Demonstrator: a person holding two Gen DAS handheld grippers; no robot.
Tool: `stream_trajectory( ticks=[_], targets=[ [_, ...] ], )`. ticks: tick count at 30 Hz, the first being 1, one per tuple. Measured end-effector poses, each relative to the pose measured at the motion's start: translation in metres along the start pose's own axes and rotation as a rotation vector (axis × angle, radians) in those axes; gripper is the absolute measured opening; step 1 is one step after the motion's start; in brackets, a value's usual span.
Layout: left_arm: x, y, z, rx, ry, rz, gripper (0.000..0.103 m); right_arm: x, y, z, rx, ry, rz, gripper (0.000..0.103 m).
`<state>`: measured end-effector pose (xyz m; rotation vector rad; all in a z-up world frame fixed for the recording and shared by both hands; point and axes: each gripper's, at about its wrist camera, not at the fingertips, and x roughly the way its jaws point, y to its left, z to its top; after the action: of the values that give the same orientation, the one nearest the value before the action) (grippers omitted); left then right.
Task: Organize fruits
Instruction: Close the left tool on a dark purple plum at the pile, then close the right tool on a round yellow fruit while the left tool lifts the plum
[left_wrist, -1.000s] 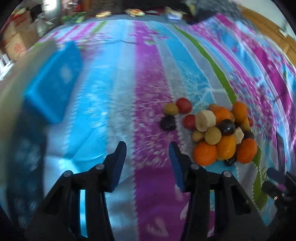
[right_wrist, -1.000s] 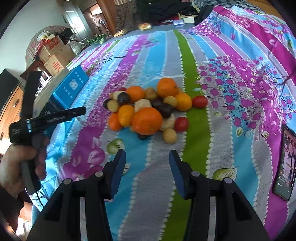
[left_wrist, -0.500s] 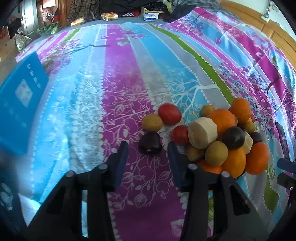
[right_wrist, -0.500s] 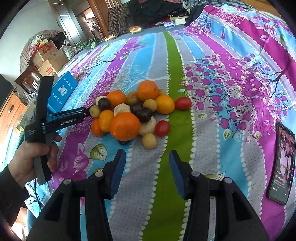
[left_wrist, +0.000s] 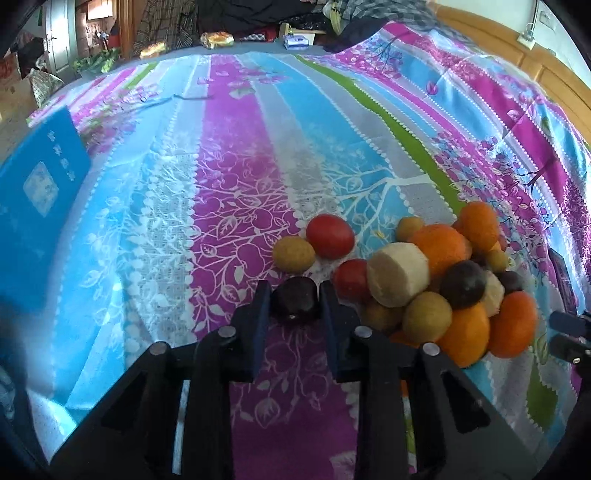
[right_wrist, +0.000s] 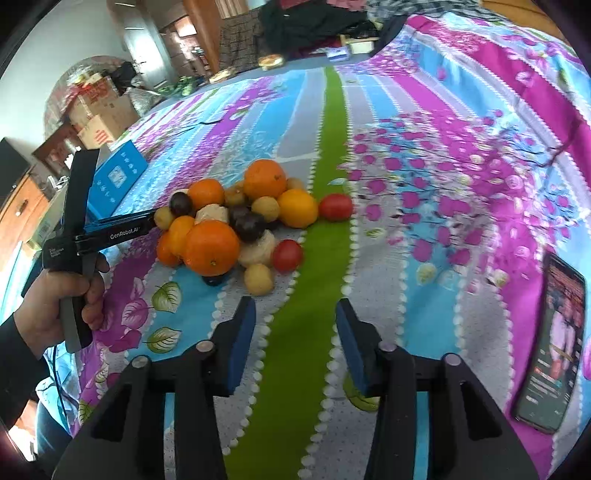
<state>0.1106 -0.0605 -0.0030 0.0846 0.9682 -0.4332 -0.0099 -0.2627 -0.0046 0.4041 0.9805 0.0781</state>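
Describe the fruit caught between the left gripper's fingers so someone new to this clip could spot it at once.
On the striped bedspread lies a fruit pile. At its left edge, on the purple stripe, sits a dark purple fruit, clamped by the left gripper. It is near-black and round, apart from the yellow fruit and red fruit behind it.

Both cameras ride on the handheld grippers, tilted down across the striped bedspread (left_wrist: 236, 192). The left wrist view sits close in, the fruit pile (left_wrist: 436, 280) filling its right middle. The right wrist view hangs farther back, with the same pile (right_wrist: 236, 225) at centre left. Both also catch the blue box (left_wrist: 37, 184), at left edge and at upper left (right_wrist: 116, 181).
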Motion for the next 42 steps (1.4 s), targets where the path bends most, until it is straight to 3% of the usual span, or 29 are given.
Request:
stream_trajectory(
  ticks=[6,18,32,42],
  targets=[
    [-0.034,-0.002,-0.006,-0.047,-0.048,0.024,0.027,0.029,0.02,0.006,-0.085,0.022,0.064,0.043],
    [-0.069,-0.015,-0.007,-0.072,-0.088,0.015,0.027,0.064,0.032,0.01,-0.155,0.042,-0.043,0.027],
    [-0.115,-0.032,-0.009,-0.059,-0.12,0.063,0.027,0.013,0.034,0.013,-0.071,-0.021,-0.08,0.027],
    [-0.153,-0.036,-0.017,-0.078,-0.147,0.083,0.027,-0.038,0.051,0.036,-0.042,-0.094,-0.083,0.027]
  ],
)
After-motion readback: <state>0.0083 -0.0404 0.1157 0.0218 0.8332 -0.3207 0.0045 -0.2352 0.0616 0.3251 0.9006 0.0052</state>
